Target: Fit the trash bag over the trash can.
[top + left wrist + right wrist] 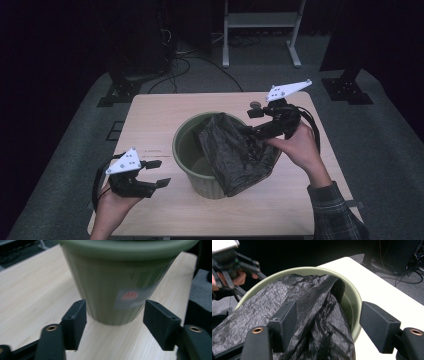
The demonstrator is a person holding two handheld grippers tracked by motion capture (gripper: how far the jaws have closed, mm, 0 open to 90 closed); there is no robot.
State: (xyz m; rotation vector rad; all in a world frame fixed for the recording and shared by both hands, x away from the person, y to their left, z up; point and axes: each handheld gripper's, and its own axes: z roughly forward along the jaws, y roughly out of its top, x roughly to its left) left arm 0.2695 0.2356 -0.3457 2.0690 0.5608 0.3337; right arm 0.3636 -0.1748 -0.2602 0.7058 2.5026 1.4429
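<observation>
An olive-green ribbed bin (186, 129) stands in the middle of the wooden table (150, 112). A crumpled black plastic bag (231, 150) lies partly inside it and hangs over its right rim. My right gripper (255, 123) is at that rim and points into the bin. In the right gripper view the jaws (329, 308) stand apart over the bag (312, 290) and the bin's rim (352, 297); the pads do not press on it. My left gripper (159, 172) hovers open left of the bin, aimed at its base (112, 285), with nothing between its jaws (115, 306).
A white label with red print (128, 297) sits low on the bin's wall. A small round object (255, 105) lies on the table behind my right gripper. Beyond the table are a white frame (260, 30), black stand bases (120, 90) and cables on grey floor.
</observation>
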